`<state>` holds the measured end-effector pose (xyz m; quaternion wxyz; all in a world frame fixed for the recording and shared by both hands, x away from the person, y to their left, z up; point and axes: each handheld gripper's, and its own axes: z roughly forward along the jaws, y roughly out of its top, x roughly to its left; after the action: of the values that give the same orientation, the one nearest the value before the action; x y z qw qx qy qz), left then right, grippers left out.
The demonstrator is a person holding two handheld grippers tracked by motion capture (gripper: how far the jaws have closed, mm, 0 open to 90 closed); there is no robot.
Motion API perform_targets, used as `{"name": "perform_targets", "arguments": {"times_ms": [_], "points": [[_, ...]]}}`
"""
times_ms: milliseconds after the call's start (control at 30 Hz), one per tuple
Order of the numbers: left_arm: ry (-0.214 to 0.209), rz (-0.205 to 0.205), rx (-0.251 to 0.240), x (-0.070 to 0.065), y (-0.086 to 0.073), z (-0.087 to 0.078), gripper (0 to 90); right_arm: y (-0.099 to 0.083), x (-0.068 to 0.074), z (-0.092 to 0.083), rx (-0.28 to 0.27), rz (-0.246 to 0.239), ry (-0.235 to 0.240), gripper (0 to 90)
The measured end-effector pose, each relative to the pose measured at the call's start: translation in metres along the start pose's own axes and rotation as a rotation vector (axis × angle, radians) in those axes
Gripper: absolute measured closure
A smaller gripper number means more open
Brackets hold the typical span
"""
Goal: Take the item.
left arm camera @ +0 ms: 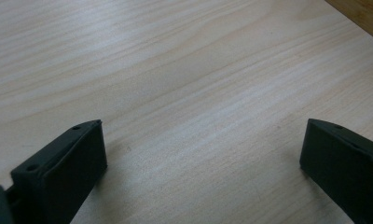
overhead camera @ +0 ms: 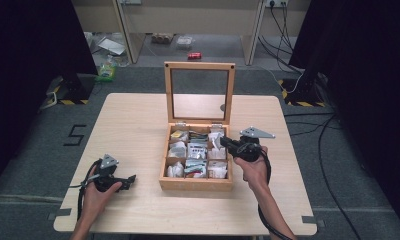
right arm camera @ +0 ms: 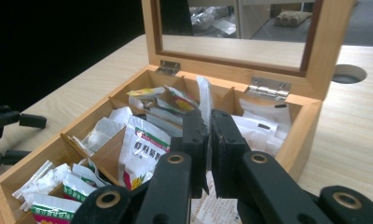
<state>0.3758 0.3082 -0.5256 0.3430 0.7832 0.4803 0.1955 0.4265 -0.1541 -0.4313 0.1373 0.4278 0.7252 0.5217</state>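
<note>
A wooden box (overhead camera: 195,184) stands mid-table with its glass lid (overhead camera: 199,65) upright. Its compartments hold several tea sachets (right arm camera: 142,144). My right gripper (overhead camera: 223,141) hovers over the box's right side. In the right gripper view this gripper (right arm camera: 209,126) is shut on a thin white sachet (right arm camera: 204,95) that sticks up edge-on between the jaws. My left gripper (overhead camera: 132,180) rests low on the table (overhead camera: 133,125), left of the box. Its jaws are wide apart in the left gripper view (left arm camera: 203,135), with bare wood between them.
A cable hole (right arm camera: 347,73) lies in the tabletop right of the lid. The box's corner (left arm camera: 362,14) shows at the top right of the left gripper view. Black stands (overhead camera: 73,85) and cables (overhead camera: 308,120) lie on the floor around the table.
</note>
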Motion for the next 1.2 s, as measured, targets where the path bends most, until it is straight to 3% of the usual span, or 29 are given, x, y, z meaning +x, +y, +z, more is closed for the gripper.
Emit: {"name": "perform_targets", "arguments": {"times_ms": [433, 867, 1200], "points": [[0.0, 0.002, 0.001, 0.0, 0.0, 0.0, 0.0, 0.004, -0.012, -0.018, -0.04, 0.03, -0.019, 85.6], [0.0, 0.0, -0.001, 0.0, 0.0, 0.0, 0.0, -0.002, -0.039, -0.046, -0.066, 0.073, -0.079, 85.3], [0.0, 0.0, 0.0, 0.0, 0.0, 0.0, 0.0, -0.012, -0.056, -0.046, -0.043, 0.104, -0.119, 85.1]]}}
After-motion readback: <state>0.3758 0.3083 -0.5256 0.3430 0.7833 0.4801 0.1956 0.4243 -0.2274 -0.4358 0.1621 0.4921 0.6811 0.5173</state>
